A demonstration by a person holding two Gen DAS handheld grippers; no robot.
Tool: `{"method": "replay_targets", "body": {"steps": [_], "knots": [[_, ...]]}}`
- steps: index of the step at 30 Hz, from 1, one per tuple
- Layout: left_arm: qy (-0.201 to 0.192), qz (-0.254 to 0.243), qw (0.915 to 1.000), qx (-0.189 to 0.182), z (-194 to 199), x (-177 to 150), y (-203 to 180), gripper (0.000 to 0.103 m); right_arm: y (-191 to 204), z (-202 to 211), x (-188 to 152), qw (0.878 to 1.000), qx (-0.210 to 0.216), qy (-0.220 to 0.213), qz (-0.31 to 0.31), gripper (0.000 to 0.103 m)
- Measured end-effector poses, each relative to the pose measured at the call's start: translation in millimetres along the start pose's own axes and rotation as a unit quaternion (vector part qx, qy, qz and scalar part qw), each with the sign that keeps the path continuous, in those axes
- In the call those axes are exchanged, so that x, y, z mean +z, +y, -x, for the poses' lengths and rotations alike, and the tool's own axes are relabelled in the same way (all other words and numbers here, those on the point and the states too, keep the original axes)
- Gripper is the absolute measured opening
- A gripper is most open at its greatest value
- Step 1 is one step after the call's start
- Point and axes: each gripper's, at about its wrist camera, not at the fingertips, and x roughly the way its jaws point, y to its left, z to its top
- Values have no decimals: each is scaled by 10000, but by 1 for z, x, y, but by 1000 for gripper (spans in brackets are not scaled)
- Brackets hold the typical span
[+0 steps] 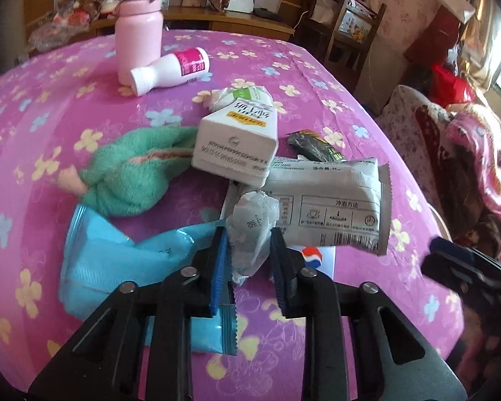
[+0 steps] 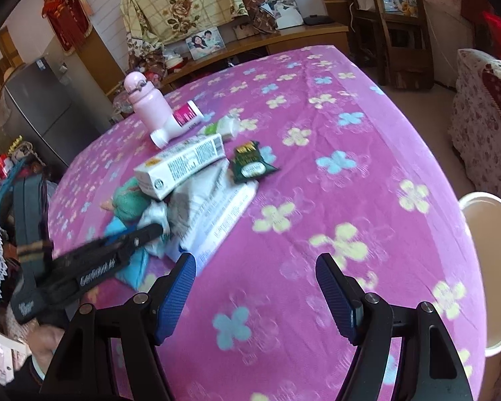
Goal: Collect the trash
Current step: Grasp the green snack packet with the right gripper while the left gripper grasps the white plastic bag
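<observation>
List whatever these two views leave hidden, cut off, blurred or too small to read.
- Left wrist view: the Pepsi-logo item lies mostly behind the left tool, which is clamped on a crumpled white wrapper.
- Right wrist view: the left tool is motion-blurred; its grip is unreadable there.
- Right wrist view: the white bin is cut by the edge; contents unseen.
- Both views: the carton print is too small.

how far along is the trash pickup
Barely started: nothing looks cleared yet. In hand: the left tongs are shut on a crumpled clear wrapper. The right tongs are open and empty. Left: the blue packet, milk carton, grey sachet and dark green packet.
</observation>
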Motion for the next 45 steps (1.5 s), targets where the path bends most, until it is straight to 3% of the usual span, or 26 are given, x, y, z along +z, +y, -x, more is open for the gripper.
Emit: {"method": "replay_targets", "body": {"steps": [6,9,13,18,22,23,24,25,27,30,35,41,42,43,45], "knots": [[-115,-130,9998,19,29,-9,4,12,10,-28,25,9991,387,-86,-121,69],[-192,-205,9996,62,42,-14,6,12,10,-44,35,9976,587,-95,-340,27],[-256,-171,9994,155,56,-21,15,12,10,-39,25,9965,728,-68,-396,10],[-309,-50,9994,166,69,-26,25,12,5,-9,-1,9949,913,-29,-420,9],[-326,10,9993,168,75,-30,24,12,0,5,-11,9963,771,-78,-363,10],[-328,14,9993,154,77,-32,22,12,-3,5,-9,9967,683,-44,-433,14],[-338,6,9993,137,79,-33,21,12,-6,2,-7,9970,556,44,-539,28],[-354,-9,9993,120,82,-34,19,12,-8,0,-4,9969,497,95,-597,52],[-382,-56,9992,76,88,-37,14,12,-9,-3,5,9975,394,-25,-594,64],[-456,-166,9988,2,99,-39,6,12,-10,-13,27,9991,93,-153,-377,64],[-473,-290,9984,-103,104,-37,-3,12,-15,-58,74,9998,-158,75,-101,64],[-272,-223,9991,-215,83,-34,-3,12,-23,-122,105,9969,113,768,-153,63],[-246,-212,9992,-223,81,-35,-4,12,-21,-123,105,9973,113,719,-108,58],[-203,-200,9993,-235,77,-35,-4,12,-20,-122,106,9983,38,588,3,39],[-165,-201,9994,-237,73,-35,-6,12,-19,-122,105,9976,45,681,92,25]]}}
